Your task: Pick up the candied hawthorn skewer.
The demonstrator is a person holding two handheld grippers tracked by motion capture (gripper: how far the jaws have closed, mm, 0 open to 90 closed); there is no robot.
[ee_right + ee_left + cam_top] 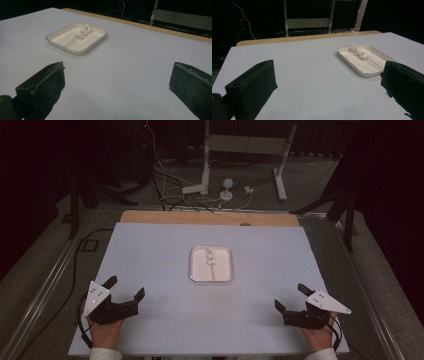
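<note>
Room dark, black walls or drapes at back and sides. Pale grey-blue counter under dim light, bare wood strip along far edge. Grey carpet floor around it. White metal frame stand behind counter, white and black cables tangled on floor beside it. Small red light glows in dark far left.

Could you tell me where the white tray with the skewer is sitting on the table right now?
In the high view, the white tray sits near the table's middle, ahead of and between the open left gripper and right gripper, touching neither.
</note>
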